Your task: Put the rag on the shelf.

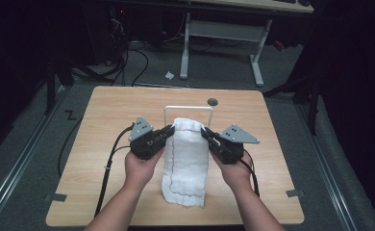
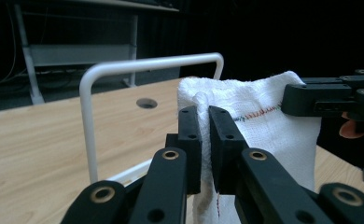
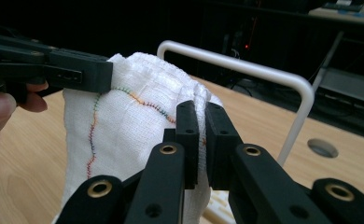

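Note:
A white cloth (image 1: 185, 159) with a coloured stitched line hangs lifted in front of a white wire rack (image 1: 188, 108), its lower end resting on the table. My left gripper (image 1: 170, 130) is shut on the cloth's upper left corner, and my right gripper (image 1: 205, 132) is shut on the upper right corner. In the left gripper view the cloth (image 2: 264, 121) is pinched between the jaws of my left gripper (image 2: 204, 116), with the rack's bar (image 2: 138, 65) just behind. In the right gripper view the cloth (image 3: 133, 121) is clamped in my right gripper (image 3: 201, 112), and the rack (image 3: 264, 74) stands beyond.
The wooden table (image 1: 108, 120) has a round cable hole (image 1: 212, 101) behind the rack. Cables trail off its left and right sides. A white desk frame (image 1: 221, 43) stands on the floor beyond the far edge.

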Tool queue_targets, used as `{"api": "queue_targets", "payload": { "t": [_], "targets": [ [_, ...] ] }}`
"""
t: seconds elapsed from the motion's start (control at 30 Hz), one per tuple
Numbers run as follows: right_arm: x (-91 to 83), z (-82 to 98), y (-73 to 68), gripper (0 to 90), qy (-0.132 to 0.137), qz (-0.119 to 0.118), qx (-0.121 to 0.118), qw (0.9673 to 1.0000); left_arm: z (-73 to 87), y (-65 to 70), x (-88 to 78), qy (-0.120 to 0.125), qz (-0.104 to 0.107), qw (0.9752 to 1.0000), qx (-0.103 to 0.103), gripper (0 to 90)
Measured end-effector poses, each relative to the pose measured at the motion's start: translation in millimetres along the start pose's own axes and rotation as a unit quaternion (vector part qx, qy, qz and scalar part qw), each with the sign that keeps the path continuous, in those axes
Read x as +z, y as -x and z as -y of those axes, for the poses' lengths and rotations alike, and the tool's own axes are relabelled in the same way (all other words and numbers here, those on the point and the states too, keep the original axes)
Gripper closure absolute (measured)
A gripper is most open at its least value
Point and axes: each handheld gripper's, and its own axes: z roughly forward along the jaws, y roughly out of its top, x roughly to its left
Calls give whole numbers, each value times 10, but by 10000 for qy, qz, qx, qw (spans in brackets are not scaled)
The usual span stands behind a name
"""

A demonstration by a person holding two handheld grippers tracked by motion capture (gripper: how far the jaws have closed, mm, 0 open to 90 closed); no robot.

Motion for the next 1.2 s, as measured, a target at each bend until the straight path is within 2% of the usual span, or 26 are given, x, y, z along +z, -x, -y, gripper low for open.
{"api": "queue_targets", "payload": {
  "t": [0.27, 0.3, 0.4, 0.57, 0.6, 0.73, 0.8, 0.97, 1.07, 1.2],
  "targets": [
    [-99, -186, 33, 858, 289, 38, -44, 9996, -202, 66, -56, 239, -28, 9996, 150, 841],
    [-132, -249, 42, 858, 373, 39, -76, 9993, -271, 80, -75, 319, -32, 9993, 176, 842],
    [-174, -347, 49, 858, 492, 43, -115, 9987, -335, 98, -88, 402, -51, 9989, 230, 842],
    [-235, -539, 57, 858, 636, 28, -184, 9978, -545, 110, -154, 641, -31, 9973, 369, 842],
    [-235, -539, 57, 858, 636, 28, -184, 9978, -545, 110, -154, 641, -31, 9973, 369, 842],
    [-274, -732, 60, 858, 762, 33, -270, 9967, -742, 119, -198, 796, -27, 9953, 546, 842],
    [-283, -797, 62, 858, 803, 35, -291, 9963, -803, 122, -202, 864, -26, 9947, 555, 842],
    [-296, -897, 51, 858, 865, 52, -347, 9956, -906, 139, -202, 899, -63, 9939, 632, 842],
    [-287, -938, 52, 857, 813, 129, -390, 9958, -948, 139, -193, 890, -97, 9937, 672, 842],
    [-264, -981, 80, 859, 783, 230, -316, 9962, -1021, 107, -140, 819, -142, 9942, 686, 842]
  ]
}}
